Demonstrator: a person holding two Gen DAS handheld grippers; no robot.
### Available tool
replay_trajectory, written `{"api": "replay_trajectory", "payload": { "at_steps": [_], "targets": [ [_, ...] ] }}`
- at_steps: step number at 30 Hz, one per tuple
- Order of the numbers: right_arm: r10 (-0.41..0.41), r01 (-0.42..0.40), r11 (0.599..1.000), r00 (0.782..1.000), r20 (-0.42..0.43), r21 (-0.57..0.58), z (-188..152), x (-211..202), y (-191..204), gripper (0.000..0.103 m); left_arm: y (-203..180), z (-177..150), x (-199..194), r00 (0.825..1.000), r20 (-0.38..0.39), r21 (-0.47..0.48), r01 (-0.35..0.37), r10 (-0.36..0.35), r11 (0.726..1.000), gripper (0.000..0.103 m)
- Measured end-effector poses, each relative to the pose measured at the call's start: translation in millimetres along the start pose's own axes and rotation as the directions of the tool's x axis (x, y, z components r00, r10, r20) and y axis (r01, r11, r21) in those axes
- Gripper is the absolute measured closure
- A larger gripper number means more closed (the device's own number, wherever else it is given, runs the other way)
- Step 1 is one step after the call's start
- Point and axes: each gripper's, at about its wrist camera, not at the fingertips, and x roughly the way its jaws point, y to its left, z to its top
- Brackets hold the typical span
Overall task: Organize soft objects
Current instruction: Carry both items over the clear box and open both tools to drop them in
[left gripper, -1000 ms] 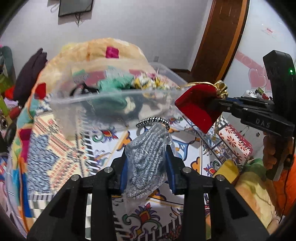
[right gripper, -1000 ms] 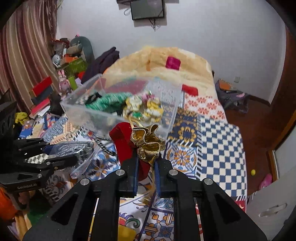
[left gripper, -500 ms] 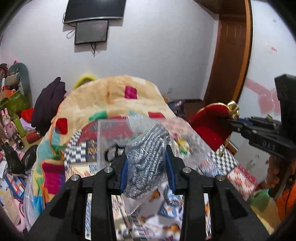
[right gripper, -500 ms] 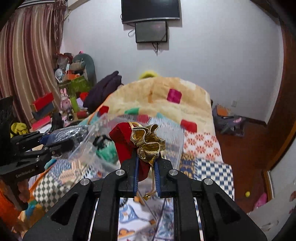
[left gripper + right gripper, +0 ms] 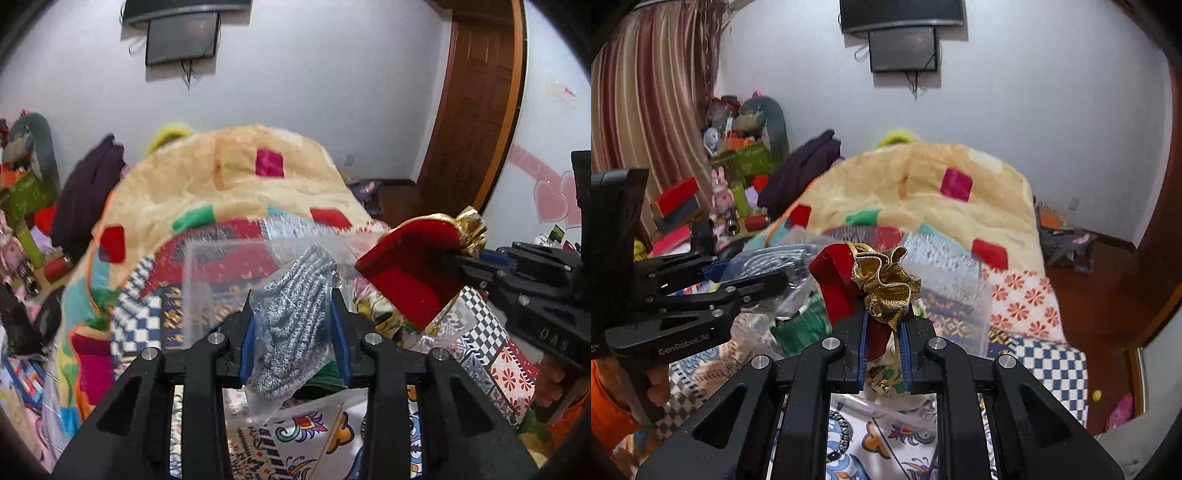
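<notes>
My left gripper [image 5: 293,325] is shut on a clear plastic bag holding a grey knit item [image 5: 295,317]; the gripper also shows in the right wrist view [image 5: 775,269] at the left. My right gripper [image 5: 882,325] is shut on a red velvet pouch with a gold ruffled top [image 5: 871,280]; the pouch shows at the right of the left wrist view [image 5: 413,266]. Both are held above a clear plastic bin [image 5: 956,291] on the bed. The bin holds green [image 5: 801,328] and yellow soft items.
A beige fleece blanket [image 5: 229,177] with coloured squares covers the bed's far end. A black-and-white beaded bracelet [image 5: 842,435] lies on the patterned sheet below my right gripper. Shelves with toys and boxes [image 5: 731,177] stand left; a wooden door [image 5: 476,103] is right.
Both grippers have risen and tilted up with their items still held. The bin has dropped lower in view and now sits right beneath both held items.
</notes>
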Motion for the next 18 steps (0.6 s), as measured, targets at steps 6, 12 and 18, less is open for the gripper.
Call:
{"api": "replay_trajectory", "payload": {
  "at_steps": [6, 12, 18],
  "targets": [
    [0.003, -0.005, 1.0, 0.995, -0.097, -0.019, -13.5, 30.2, -3.5, 0.09, 0.1, -7.8, 30.1, 0.998, -0.062, 0.009, -0.001, 0.001, 1.0, 0.068],
    [-0.015, 0.01, 0.999, 0.987, -0.163, -0.031, -21.9, 44.7, -7.0, 0.087, -2.9, -8.7, 34.9, 0.998, -0.068, 0.022, -0.01, 0.012, 1.0, 0.062],
    [-0.04, 0.035, 0.999, 0.987, -0.154, -0.037, -21.3, 33.1, -7.7, 0.052, -2.7, -8.0, 21.1, 0.999, -0.051, 0.018, -0.006, 0.007, 1.0, 0.049]
  ]
}}
